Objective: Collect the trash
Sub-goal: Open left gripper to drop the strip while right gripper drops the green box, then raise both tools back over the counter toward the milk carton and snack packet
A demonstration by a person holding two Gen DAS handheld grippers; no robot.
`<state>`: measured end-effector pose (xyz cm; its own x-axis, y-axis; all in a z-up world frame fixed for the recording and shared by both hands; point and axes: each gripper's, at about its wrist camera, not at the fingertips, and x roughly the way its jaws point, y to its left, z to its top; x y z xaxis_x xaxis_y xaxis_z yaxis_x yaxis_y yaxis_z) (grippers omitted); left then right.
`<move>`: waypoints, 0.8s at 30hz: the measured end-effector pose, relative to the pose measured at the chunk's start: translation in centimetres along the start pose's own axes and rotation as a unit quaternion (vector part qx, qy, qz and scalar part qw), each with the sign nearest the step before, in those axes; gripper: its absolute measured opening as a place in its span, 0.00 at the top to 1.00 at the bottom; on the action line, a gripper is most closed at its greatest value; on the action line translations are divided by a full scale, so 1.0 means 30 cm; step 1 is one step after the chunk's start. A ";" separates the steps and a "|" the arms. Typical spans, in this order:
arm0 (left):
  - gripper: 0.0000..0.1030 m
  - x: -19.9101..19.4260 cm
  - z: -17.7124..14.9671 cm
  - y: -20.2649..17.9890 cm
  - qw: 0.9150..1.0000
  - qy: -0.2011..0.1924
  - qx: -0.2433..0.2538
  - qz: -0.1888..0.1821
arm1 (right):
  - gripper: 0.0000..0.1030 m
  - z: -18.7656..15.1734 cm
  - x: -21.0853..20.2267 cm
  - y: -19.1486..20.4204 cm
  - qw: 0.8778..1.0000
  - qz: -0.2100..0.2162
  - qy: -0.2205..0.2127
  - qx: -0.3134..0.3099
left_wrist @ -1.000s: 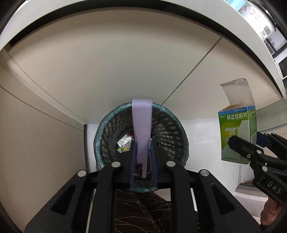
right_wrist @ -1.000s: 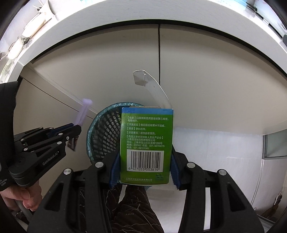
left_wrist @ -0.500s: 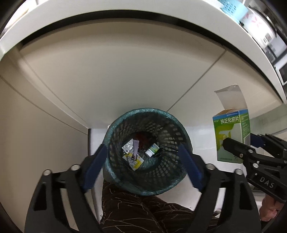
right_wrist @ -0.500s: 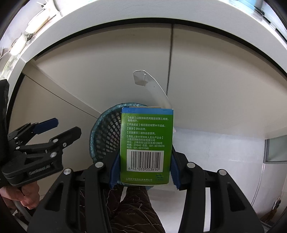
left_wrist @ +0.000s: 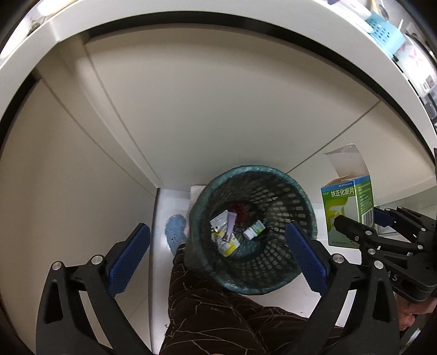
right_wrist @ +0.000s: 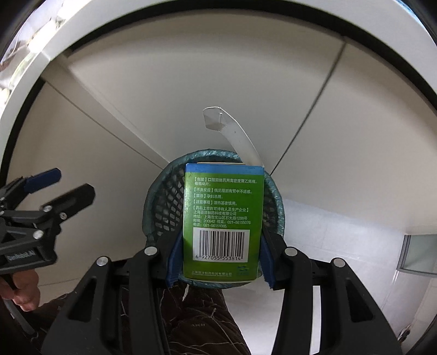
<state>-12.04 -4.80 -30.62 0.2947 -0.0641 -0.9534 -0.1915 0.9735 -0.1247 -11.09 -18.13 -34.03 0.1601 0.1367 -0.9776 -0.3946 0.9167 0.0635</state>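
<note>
A dark mesh trash basket (left_wrist: 297,207) with a green liner stands on the white floor below both grippers. Inside lie a pale purple strip (left_wrist: 231,221), a small white bottle (left_wrist: 253,229) and wrappers. My left gripper (left_wrist: 215,255) is open wide and empty above the basket. My right gripper (right_wrist: 220,254) is shut on a green medicine box (right_wrist: 224,218) with its top flap open, held over the basket (right_wrist: 161,207). The box also shows in the left wrist view (left_wrist: 347,207), right of the basket. The left gripper shows at the left in the right wrist view (right_wrist: 58,188).
Beige cabinet doors (left_wrist: 218,109) rise behind the basket under a white countertop edge (left_wrist: 191,16). A person's leg in dark patterned trousers (left_wrist: 218,314) is below the grippers, with a blue slipper (left_wrist: 176,232) left of the basket. A light blue basket (left_wrist: 385,35) sits on the counter.
My left gripper opened and let go of the pale purple strip, which dropped into the basket. The right gripper kept hold of the green box and barely moved.
</note>
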 end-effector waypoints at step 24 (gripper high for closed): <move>0.06 -0.061 0.033 0.043 1.000 -0.015 0.008 0.010 | 0.08 0.045 -0.099 -0.035 0.998 -0.054 -0.042 0.007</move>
<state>-11.90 -3.20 -28.78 0.3190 -0.0375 -0.9470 -0.1820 0.9782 -0.1000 -9.92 -18.99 -30.93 0.2770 0.0667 -0.9585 -0.3587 0.9326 -0.0387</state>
